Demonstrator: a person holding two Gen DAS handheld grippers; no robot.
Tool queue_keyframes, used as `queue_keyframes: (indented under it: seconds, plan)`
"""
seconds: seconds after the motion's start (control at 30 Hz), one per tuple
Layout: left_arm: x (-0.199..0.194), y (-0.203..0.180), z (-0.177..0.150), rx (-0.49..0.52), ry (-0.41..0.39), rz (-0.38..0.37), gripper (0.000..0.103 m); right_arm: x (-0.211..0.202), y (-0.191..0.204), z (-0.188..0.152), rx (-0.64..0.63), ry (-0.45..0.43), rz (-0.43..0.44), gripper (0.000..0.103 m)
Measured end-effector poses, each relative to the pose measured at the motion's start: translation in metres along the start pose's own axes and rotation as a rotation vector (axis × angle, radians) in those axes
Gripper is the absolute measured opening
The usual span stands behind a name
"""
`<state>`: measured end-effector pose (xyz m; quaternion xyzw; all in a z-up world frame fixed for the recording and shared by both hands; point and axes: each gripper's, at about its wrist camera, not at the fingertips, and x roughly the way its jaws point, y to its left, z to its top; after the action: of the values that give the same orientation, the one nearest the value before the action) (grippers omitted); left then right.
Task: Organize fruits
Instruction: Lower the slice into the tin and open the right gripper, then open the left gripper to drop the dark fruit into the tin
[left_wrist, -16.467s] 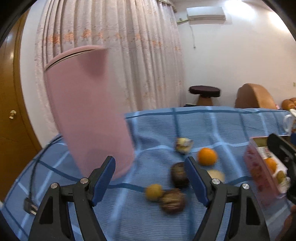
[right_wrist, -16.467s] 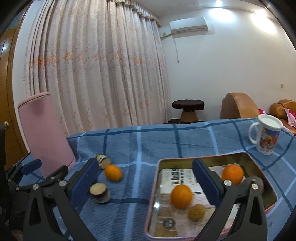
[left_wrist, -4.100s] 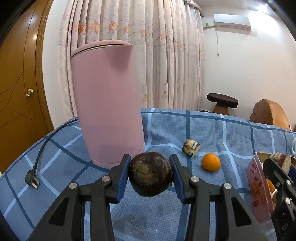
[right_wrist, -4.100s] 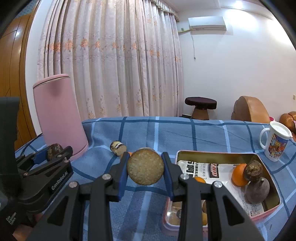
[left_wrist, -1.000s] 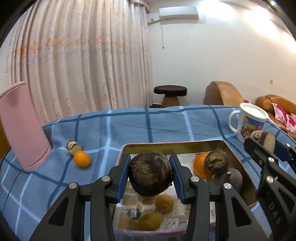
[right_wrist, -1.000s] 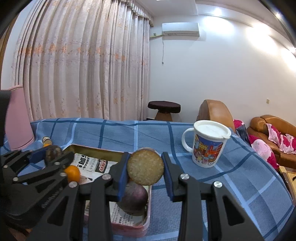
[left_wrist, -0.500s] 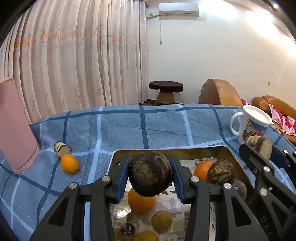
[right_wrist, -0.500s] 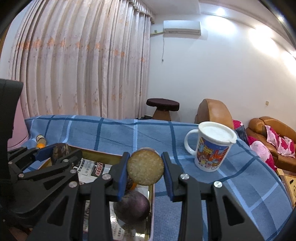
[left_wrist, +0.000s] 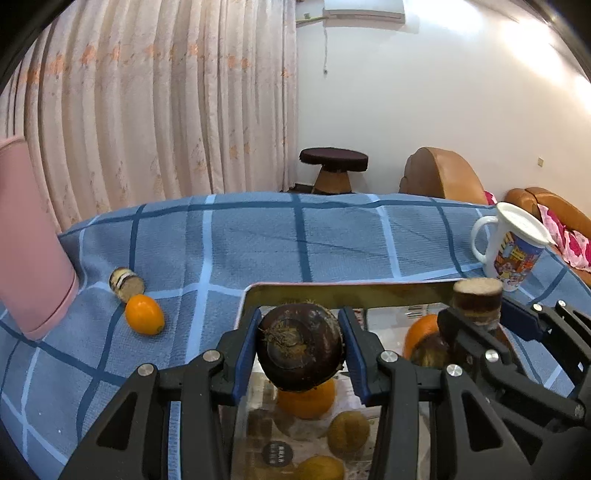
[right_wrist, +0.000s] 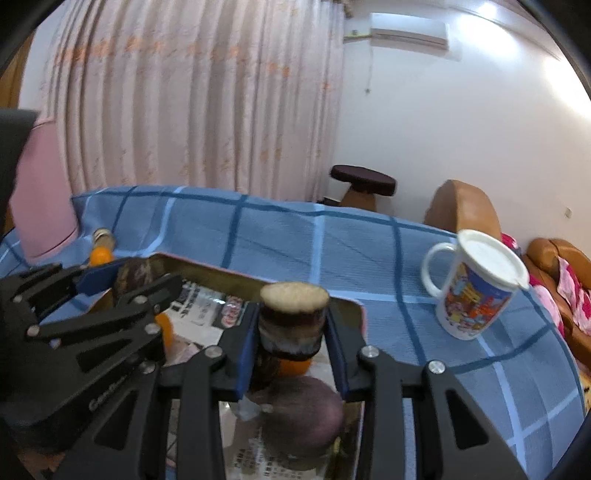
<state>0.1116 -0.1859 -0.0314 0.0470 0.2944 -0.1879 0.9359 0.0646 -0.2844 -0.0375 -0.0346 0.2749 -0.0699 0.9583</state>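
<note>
both grippers hover over the tray (left_wrist: 332, 290), left gripper (left_wrist: 301, 352) clamping a dark root (left_wrist: 300, 350), right gripper (right_wrist: 291, 332) a cut chunk (right_wrist: 293, 315); next, lower and release inside.

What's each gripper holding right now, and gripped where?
Left gripper: round dark root, pads on its opposite sides. Right gripper: cut root piece, clamped across its dark skin, pale cut face up. Both are over the tray.
</note>
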Motion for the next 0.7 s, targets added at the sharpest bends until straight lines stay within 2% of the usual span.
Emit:
queue_keyframes:
  seconds: [0.17, 0.23, 0.3, 0.47, 0.57, 0.6, 0.63, 0.67, 0.7]
  plan:
    - [0.005, 0.006, 0.0, -0.034, 0.026, -0.008, 0.045, 0.007, -0.003, -0.001, 0.012, 0.033, 0.103, 0.038]
    - [0.006, 0.005, 0.0, -0.033, 0.031, -0.006, 0.045, 0.007, -0.004, -0.002, 0.023, 0.033, 0.112, 0.039]
    - [0.006, 0.006, 0.0, -0.031, 0.029, -0.003, 0.045, 0.004, -0.007, -0.002, 0.043, 0.026, 0.104, 0.044]
    - [0.008, 0.008, -0.001, -0.03, 0.037, 0.003, 0.045, -0.015, -0.029, -0.008, 0.182, -0.06, 0.135, 0.08]
    - [0.006, 0.002, -0.001, -0.004, 0.027, 0.009, 0.047, -0.027, -0.037, -0.009, 0.233, -0.115, 0.103, 0.085]
    - [0.004, -0.001, -0.001, 0.01, 0.018, 0.015, 0.057, -0.031, -0.038, -0.009, 0.244, -0.138, 0.07, 0.087]
    - [0.003, -0.005, -0.002, 0.022, 0.01, 0.026, 0.065, -0.034, -0.04, -0.008, 0.254, -0.157, 0.041, 0.093]
    - [0.001, -0.006, -0.002, 0.032, 0.002, 0.038, 0.08, -0.036, -0.042, -0.008, 0.266, -0.176, 0.015, 0.099]
    - [-0.002, -0.009, -0.002, 0.044, -0.015, 0.049, 0.085, -0.04, -0.045, -0.01, 0.281, -0.196, -0.003, 0.101]
